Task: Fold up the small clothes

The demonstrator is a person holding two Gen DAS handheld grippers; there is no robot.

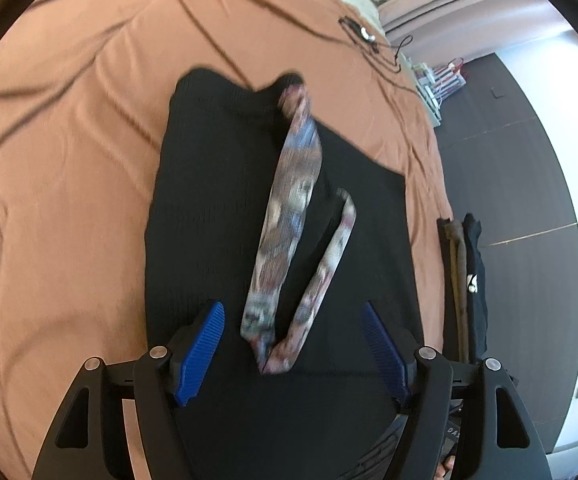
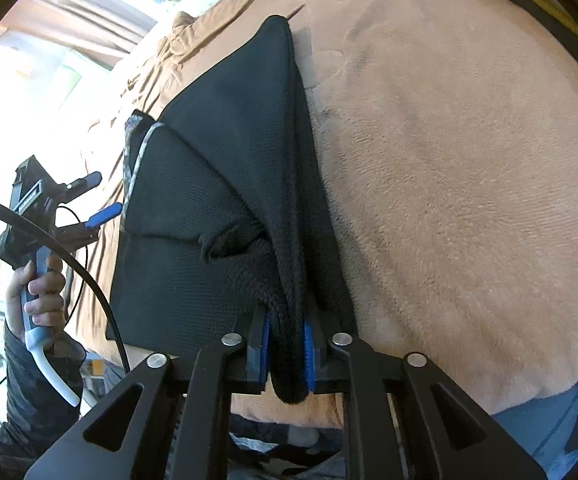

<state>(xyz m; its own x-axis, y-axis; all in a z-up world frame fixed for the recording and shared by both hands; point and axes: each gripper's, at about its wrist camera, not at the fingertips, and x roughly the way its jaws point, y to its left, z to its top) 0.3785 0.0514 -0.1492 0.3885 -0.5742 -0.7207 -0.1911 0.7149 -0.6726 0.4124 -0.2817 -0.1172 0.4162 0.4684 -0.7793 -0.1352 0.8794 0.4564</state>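
A black knitted garment (image 1: pixel 209 208) lies spread on the salmon bedsheet (image 1: pixel 69 160). Its patterned waistband (image 1: pixel 293 184) runs down it and doubles back in a V near my left gripper (image 1: pixel 293 342). That gripper is open, blue pads (image 1: pixel 205 340) wide on either side of the V's point, touching nothing. In the right wrist view my right gripper (image 2: pixel 285 350) is shut on a bunched fold of the black garment (image 2: pixel 217 152), lifting that edge over the rest. The left gripper (image 2: pixel 99 198) shows at the far left, gripped by a hand (image 2: pixel 37 292).
A thin cable with a small device (image 1: pixel 365 34) lies on the far right of the bed. Folded dark clothes (image 1: pixel 465 280) are stacked at the bed's right edge, above dark floor (image 1: pixel 529 168). A fuzzy tan blanket (image 2: pixel 449 160) covers the bed right of the garment.
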